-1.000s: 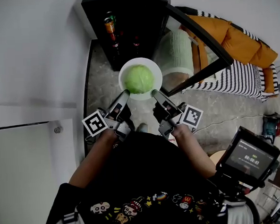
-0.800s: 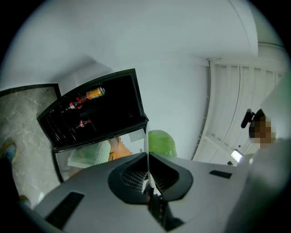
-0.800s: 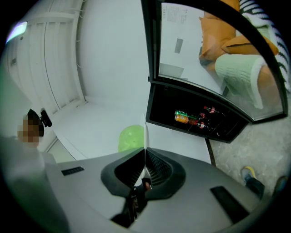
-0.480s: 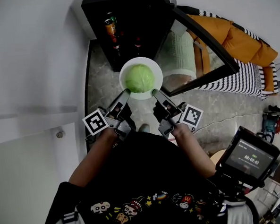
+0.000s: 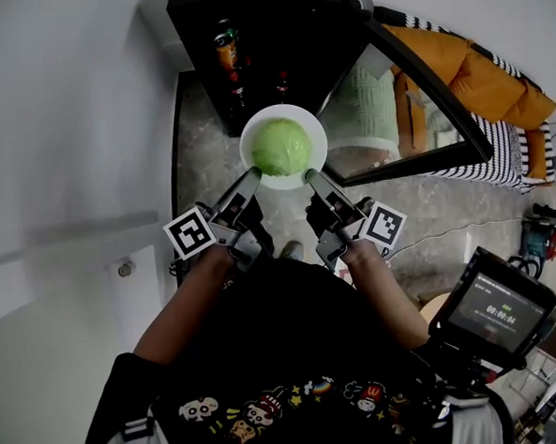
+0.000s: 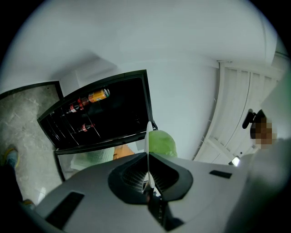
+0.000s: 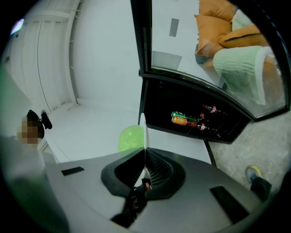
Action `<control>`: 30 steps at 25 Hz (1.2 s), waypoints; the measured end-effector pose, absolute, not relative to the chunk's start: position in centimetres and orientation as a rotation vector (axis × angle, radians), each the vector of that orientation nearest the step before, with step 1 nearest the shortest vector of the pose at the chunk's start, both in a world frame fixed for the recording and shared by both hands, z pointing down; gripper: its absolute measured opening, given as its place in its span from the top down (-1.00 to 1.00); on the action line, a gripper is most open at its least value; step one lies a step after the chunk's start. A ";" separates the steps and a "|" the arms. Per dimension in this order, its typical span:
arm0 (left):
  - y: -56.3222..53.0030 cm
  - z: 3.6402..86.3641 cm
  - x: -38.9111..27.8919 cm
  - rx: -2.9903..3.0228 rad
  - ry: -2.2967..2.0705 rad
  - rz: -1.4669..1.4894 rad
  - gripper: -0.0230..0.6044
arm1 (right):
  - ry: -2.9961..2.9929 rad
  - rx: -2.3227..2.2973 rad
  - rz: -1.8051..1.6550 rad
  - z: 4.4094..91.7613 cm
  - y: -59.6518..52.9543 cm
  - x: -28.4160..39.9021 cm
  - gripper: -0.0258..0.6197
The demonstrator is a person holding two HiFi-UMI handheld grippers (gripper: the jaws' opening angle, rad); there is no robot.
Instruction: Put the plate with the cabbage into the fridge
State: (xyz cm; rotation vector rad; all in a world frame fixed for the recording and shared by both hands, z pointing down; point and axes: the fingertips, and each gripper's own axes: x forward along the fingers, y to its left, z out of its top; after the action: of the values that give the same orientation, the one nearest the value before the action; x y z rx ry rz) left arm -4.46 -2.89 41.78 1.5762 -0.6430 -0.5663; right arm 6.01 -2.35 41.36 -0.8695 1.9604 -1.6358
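The plate (image 5: 254, 161) with the cabbage (image 5: 282, 146) hangs above the floor (image 5: 194, 146), just before the open fridge (image 5: 257, 39). It is carried from two sides: the left tongs (image 5: 253, 177) are clamped on its near-left rim and the right tongs (image 5: 308, 175) on its near-right rim, each pinching the thin edge. To do this well, I judge both hands should advance together and level so the round head cannot roll. They should steer clear of the glass door (image 5: 412, 114) and choose a shelf spot away from the bottles (image 5: 236, 73).
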 end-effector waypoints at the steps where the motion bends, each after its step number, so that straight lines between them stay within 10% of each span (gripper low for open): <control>1: -2.9 41.8 -4.5 1.571 -0.645 -0.568 0.90 | 1.960 -0.867 -1.637 41.4 -2.4 6.0 0.87; 30: -3.0 42.5 -4.2 1.548 -0.609 -0.515 0.90 | 1.897 -0.919 -1.659 42.1 -2.0 6.2 0.87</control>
State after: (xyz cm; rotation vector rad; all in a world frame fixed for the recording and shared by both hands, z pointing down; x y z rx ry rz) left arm -4.18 -3.01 42.46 1.5484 -0.6090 -0.5148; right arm 6.22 -1.96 42.14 -0.9188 1.8965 -1.6594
